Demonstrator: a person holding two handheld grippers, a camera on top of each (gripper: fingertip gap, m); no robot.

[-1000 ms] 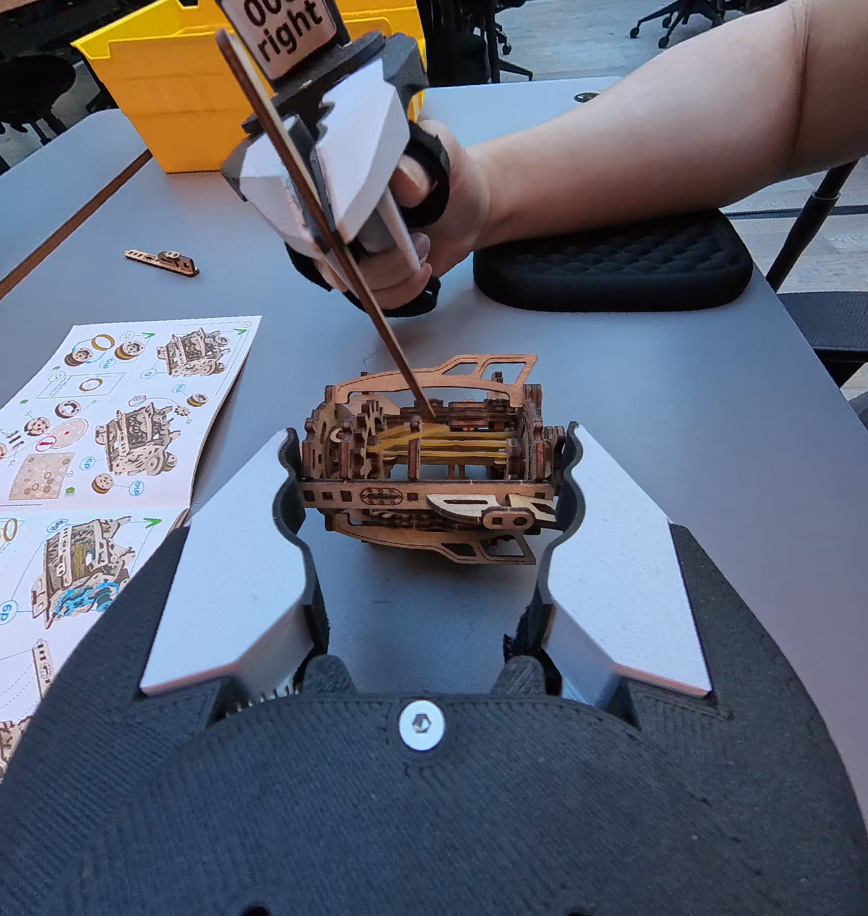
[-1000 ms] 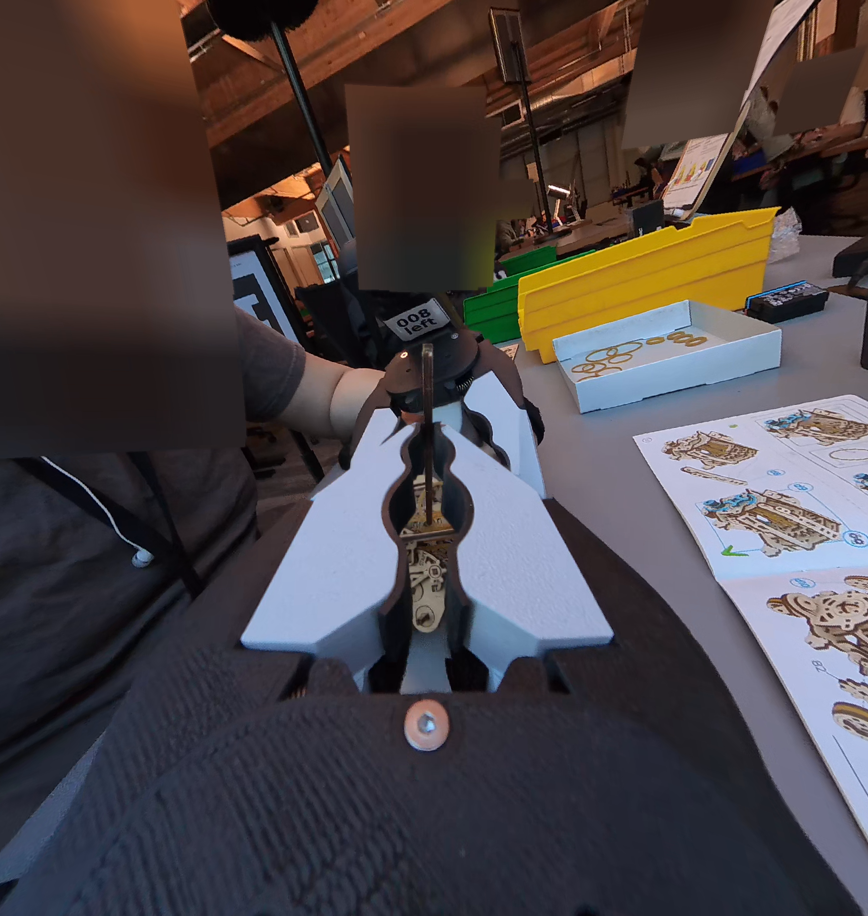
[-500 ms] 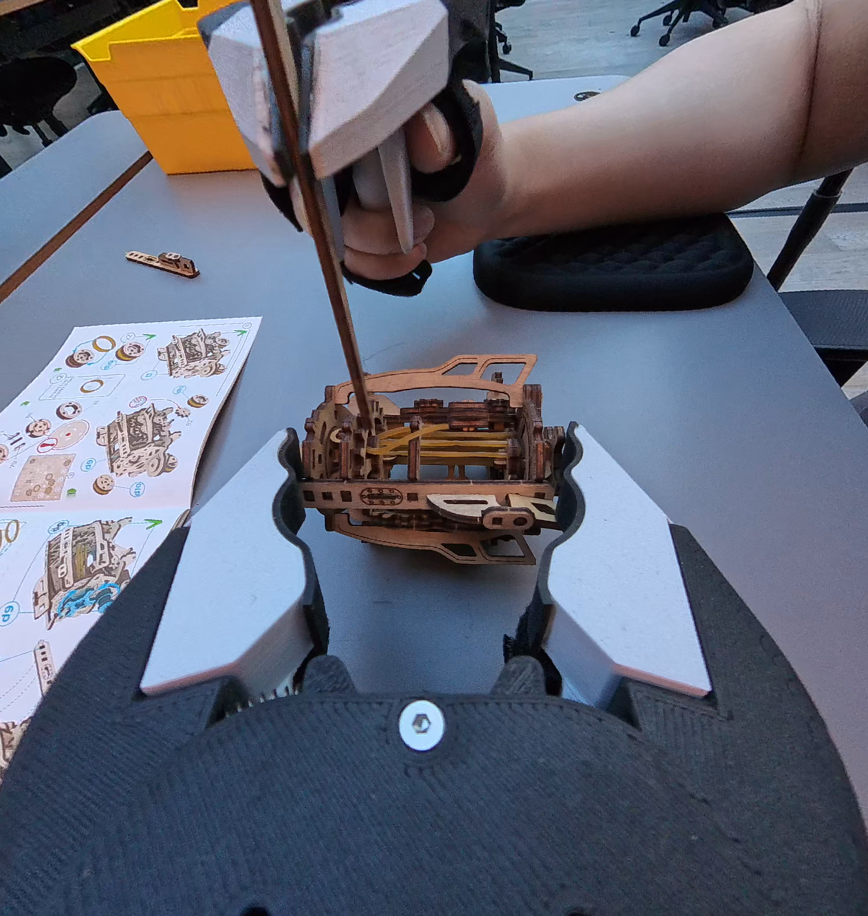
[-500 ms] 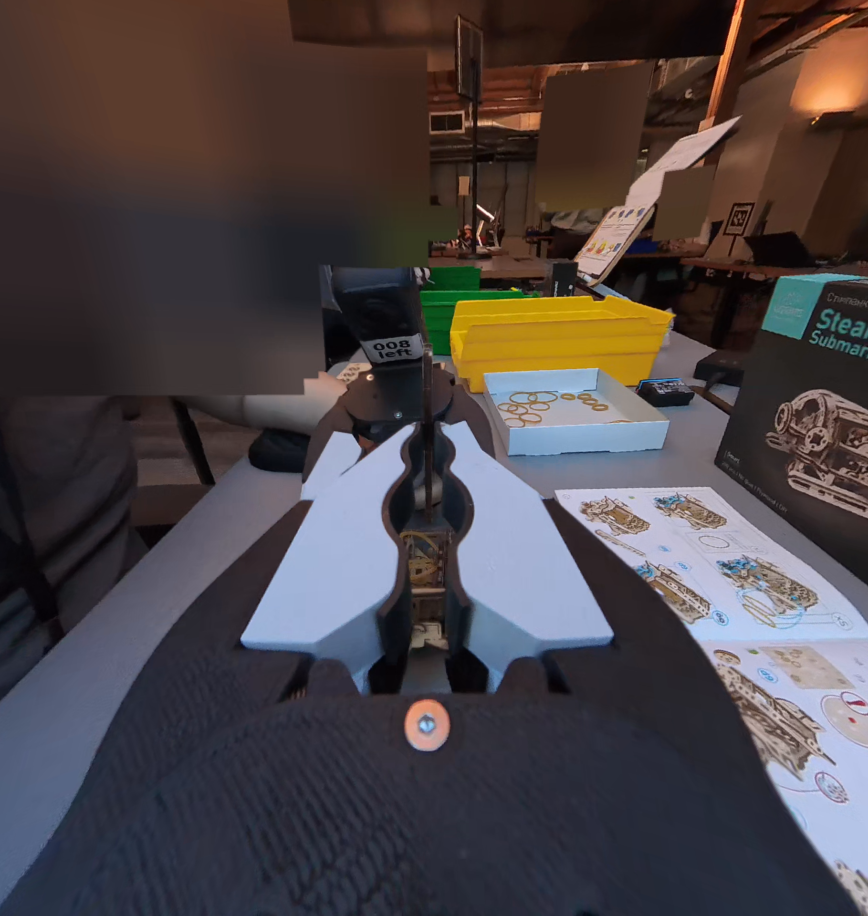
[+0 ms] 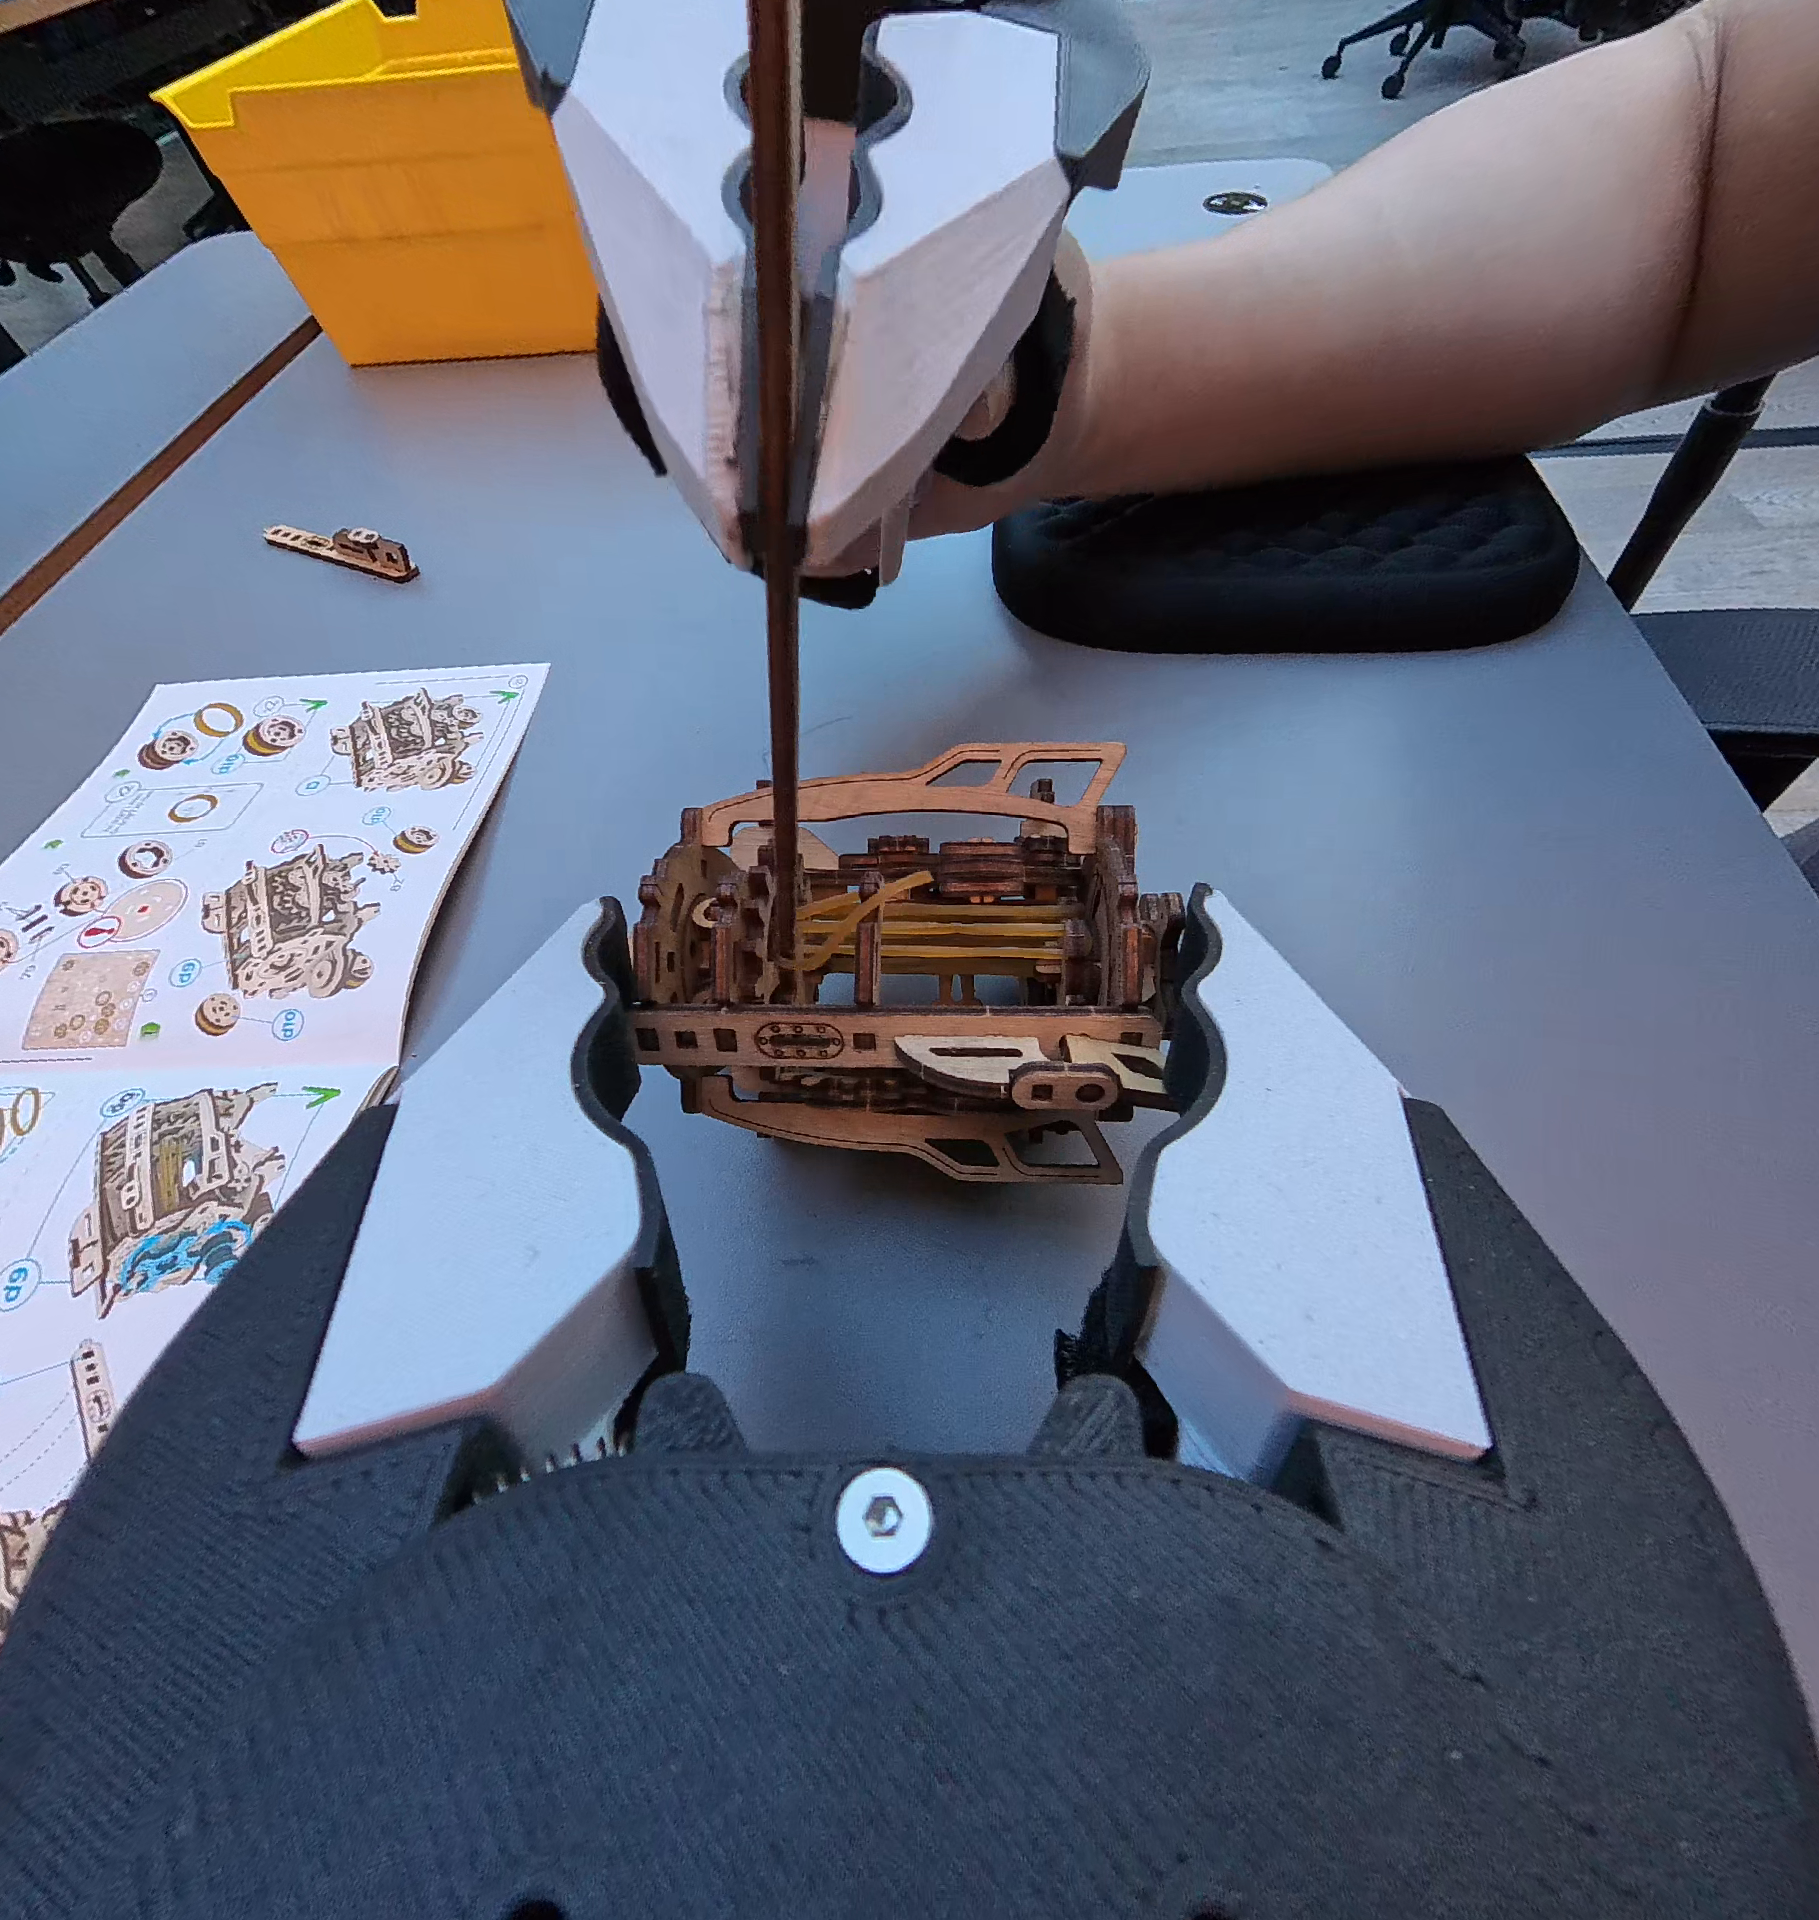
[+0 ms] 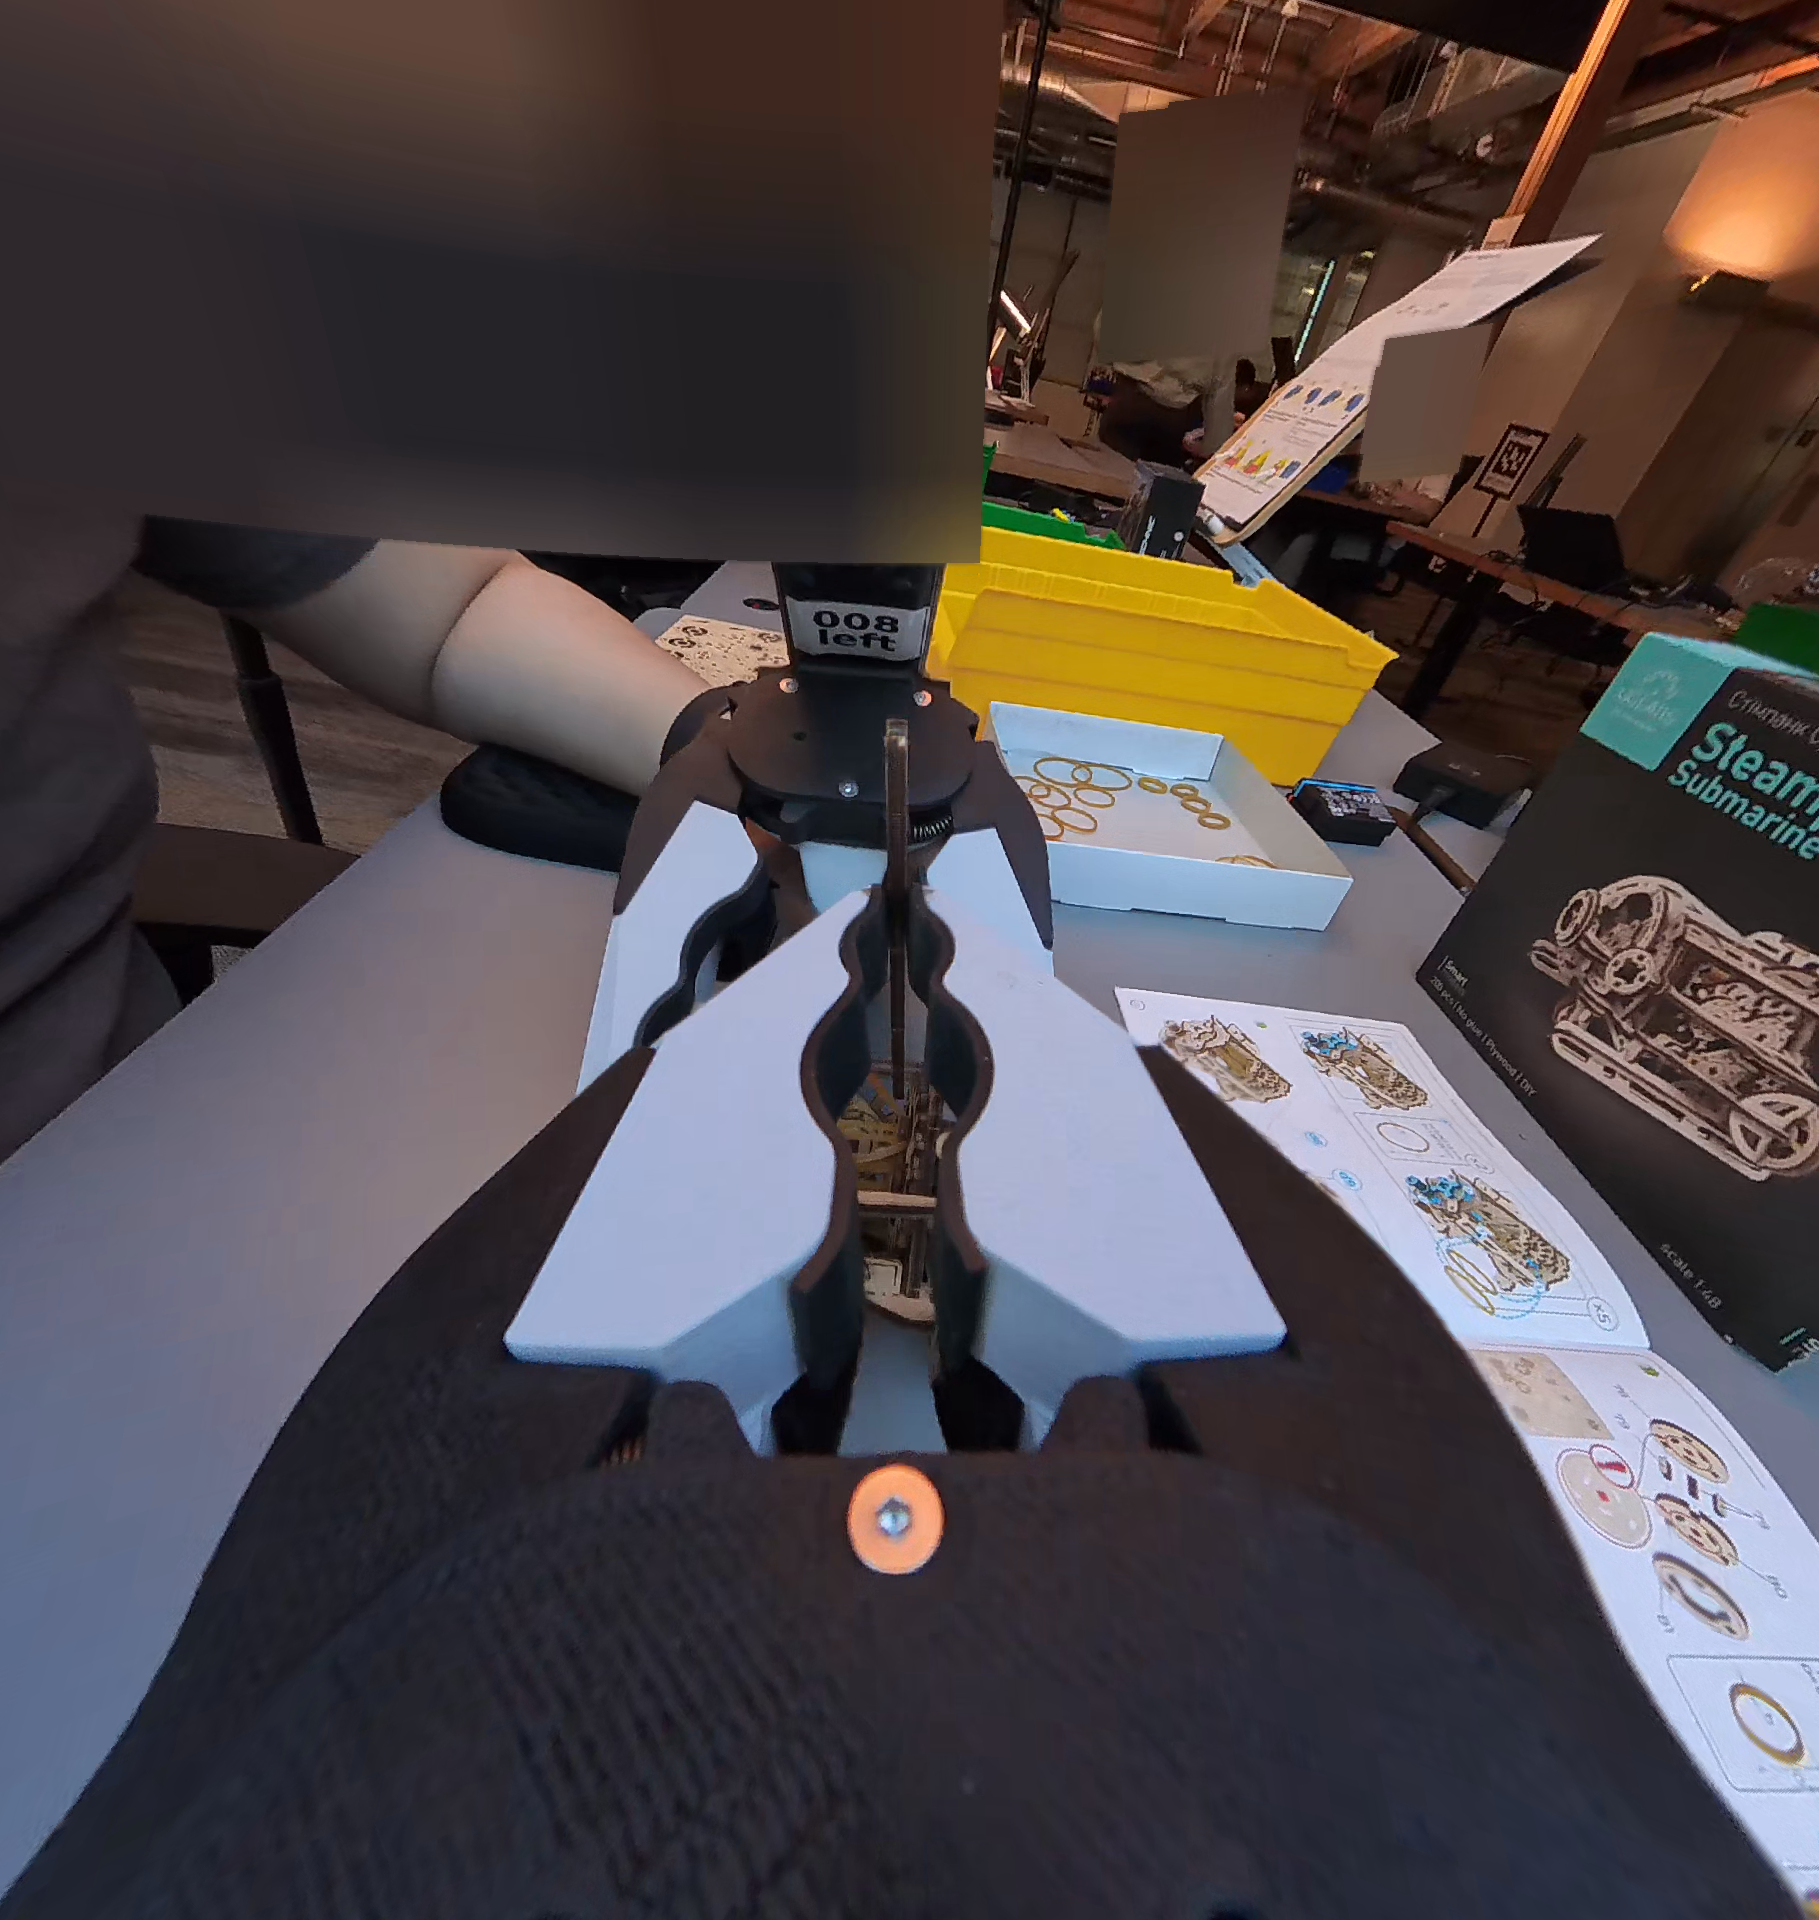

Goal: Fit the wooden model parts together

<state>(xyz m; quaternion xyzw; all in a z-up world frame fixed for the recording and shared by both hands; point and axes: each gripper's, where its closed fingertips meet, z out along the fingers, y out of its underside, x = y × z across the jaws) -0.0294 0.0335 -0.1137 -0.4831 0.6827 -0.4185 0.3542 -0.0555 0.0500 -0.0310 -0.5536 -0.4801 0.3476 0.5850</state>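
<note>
A brown wooden model (image 5: 884, 997) with yellow rubber bands (image 5: 946, 925) strung inside stands on the grey table. My left gripper (image 5: 900, 966) holds it by its two ends, one finger against each end. My right gripper (image 5: 770, 540) hangs above the model, shut on a thin wooden stick (image 5: 780, 727). The stick stands nearly upright and its lower tip is inside the model's left part, among the bands. In the right wrist view my right gripper (image 6: 889, 909) clamps the stick (image 6: 894, 800), the model (image 6: 889, 1143) shows through the finger gap, and the left gripper (image 6: 843, 769) is beyond.
An open instruction booklet (image 5: 209, 883) lies left of the model. A small wooden part (image 5: 344, 551) and a yellow bin (image 5: 406, 208) are farther back. A black wrist pad (image 5: 1279, 561) is on the right. A white tray of rubber bands (image 6: 1175, 831) and the kit box (image 6: 1663, 987) stand nearby.
My right gripper swung the stick from a slant to nearly upright and came closer overhead. The stick's tip moved from the model's middle to its left part. The left gripper stayed still.
</note>
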